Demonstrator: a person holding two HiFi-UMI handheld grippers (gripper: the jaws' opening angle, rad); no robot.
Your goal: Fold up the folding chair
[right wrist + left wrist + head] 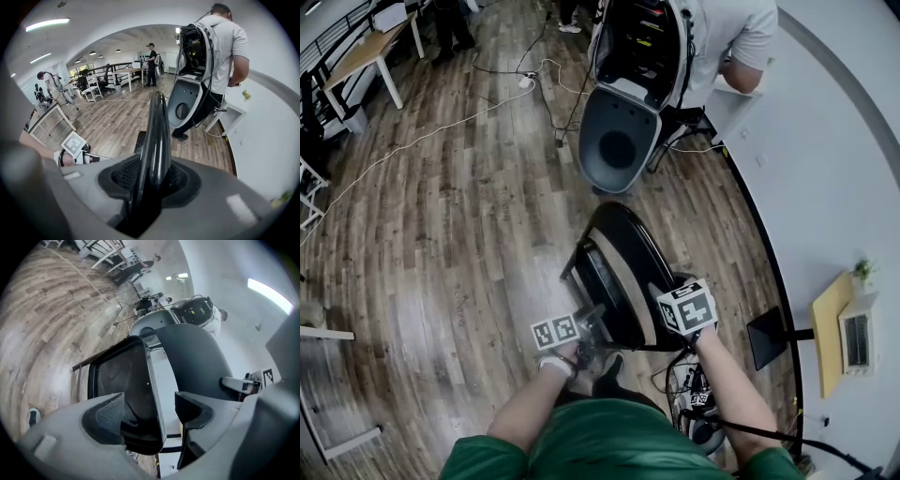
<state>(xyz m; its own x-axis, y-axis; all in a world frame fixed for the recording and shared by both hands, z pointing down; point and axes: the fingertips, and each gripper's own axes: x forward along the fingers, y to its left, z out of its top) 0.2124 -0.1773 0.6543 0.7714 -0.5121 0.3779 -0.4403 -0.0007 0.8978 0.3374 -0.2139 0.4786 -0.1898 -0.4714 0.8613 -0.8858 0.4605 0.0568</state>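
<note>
The black folding chair [623, 267] stands on the wooden floor just in front of me, its seat swung up close to the backrest. My right gripper [667, 302] holds the top rim of the backrest; in the right gripper view both pads of the right gripper [150, 178] press on that thin black rim [157, 122]. My left gripper [592, 326] is at the seat's near edge. In the left gripper view the seat's edge [140, 394] lies between the jaws of the left gripper [147, 412], with a gap showing beside the right pad [192, 409].
A person wearing a black backpack rig stands beyond the chair beside a grey shell [617, 142]. A curved white wall [844, 178] runs along the right, with a wooden shelf [828, 328]. Cables [422, 141] cross the floor; a table [366, 54] stands at the far left.
</note>
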